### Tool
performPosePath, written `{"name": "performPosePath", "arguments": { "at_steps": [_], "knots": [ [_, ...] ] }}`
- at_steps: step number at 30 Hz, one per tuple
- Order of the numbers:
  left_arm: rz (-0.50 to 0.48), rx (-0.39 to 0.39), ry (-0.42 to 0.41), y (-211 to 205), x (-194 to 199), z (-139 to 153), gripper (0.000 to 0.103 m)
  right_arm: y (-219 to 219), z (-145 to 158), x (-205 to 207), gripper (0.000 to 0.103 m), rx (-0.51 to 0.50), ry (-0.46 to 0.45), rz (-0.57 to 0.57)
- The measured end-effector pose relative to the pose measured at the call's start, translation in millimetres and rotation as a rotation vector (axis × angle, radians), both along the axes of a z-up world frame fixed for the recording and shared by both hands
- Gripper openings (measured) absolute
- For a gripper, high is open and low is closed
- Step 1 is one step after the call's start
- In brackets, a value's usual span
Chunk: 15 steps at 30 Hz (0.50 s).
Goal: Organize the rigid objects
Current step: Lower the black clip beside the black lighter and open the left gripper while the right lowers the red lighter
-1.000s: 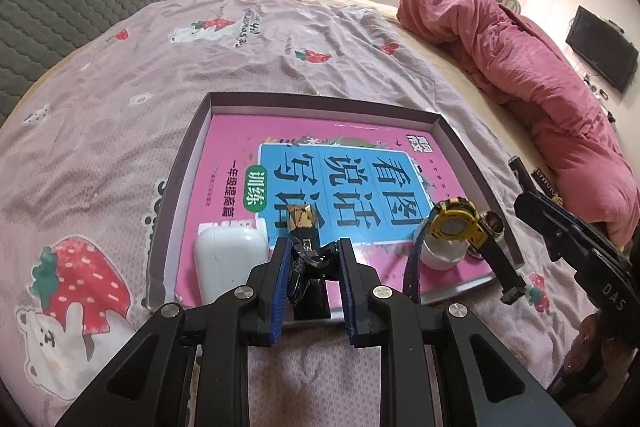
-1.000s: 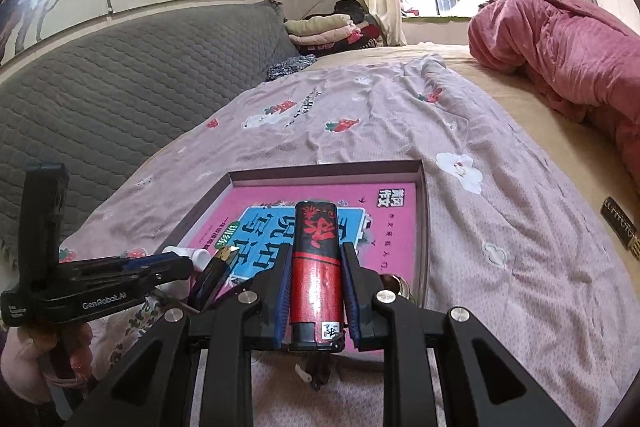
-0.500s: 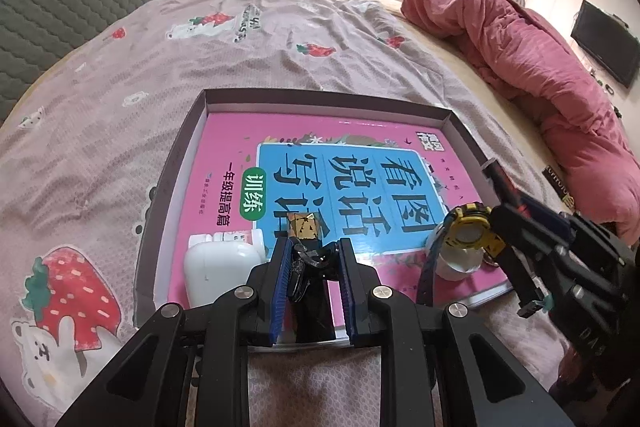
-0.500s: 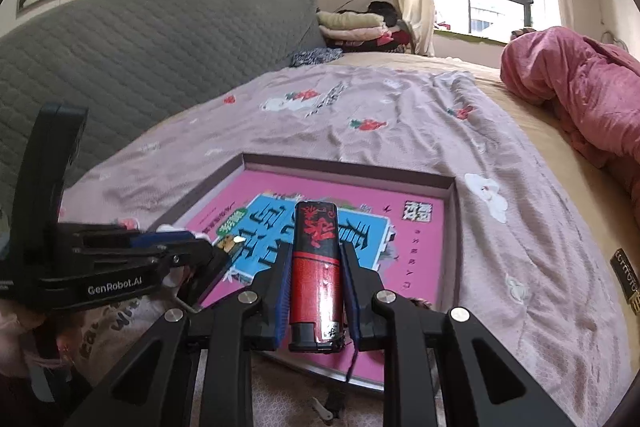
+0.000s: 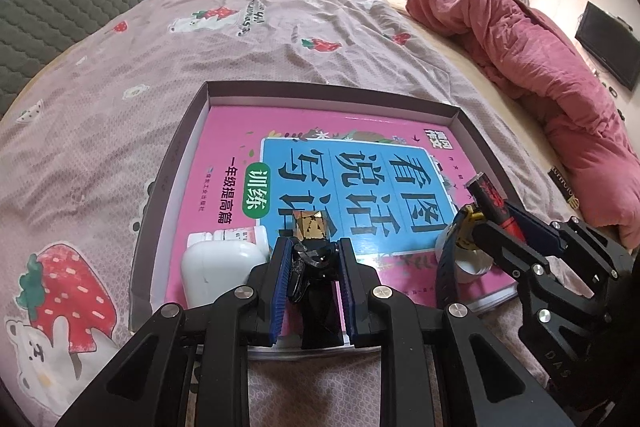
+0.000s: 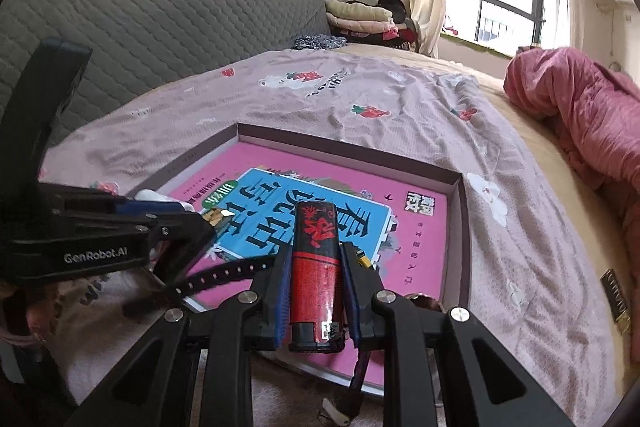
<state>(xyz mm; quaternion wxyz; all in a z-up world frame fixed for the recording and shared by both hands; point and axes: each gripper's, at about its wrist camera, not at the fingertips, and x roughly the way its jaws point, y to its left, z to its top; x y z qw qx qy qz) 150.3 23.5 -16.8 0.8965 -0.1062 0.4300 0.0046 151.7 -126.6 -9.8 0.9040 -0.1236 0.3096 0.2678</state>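
A shallow dark box tray (image 5: 332,94) lies on the bed with a pink and blue book (image 5: 344,171) in it. My left gripper (image 5: 313,247) is shut on a black and gold lipstick (image 5: 310,227), held over the tray's near edge. My right gripper (image 6: 315,251) is shut on a red and black lighter (image 6: 316,267), above the tray's near right part; it also shows in the left wrist view (image 5: 490,195). A white case (image 5: 218,273), a small white bottle (image 5: 228,235) and a yellow-faced watch (image 5: 460,247) lie in the tray.
The bed has a lilac sheet with strawberry prints (image 5: 68,279). A rumpled pink duvet (image 5: 532,47) lies on the right. A grey quilted headboard (image 6: 160,23) stands behind. A small dark label piece (image 6: 616,297) lies on the sheet right of the tray.
My right gripper with the lighter has moved in over the tray's right side, closer to the left gripper. My left gripper stays shut on the lipstick, shifted slightly forward.
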Motion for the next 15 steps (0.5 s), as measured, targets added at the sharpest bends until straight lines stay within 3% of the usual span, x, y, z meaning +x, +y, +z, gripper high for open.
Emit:
{"name": "performPosePath", "arguments": {
  "at_steps": [15],
  "knots": [
    [-0.001, -0.001, 0.001, 0.3, 0.0, -0.8, 0.023, 41.6, -24.1, -36.6, 0.023, -0.351, -0.195, 0.111]
  ]
}}
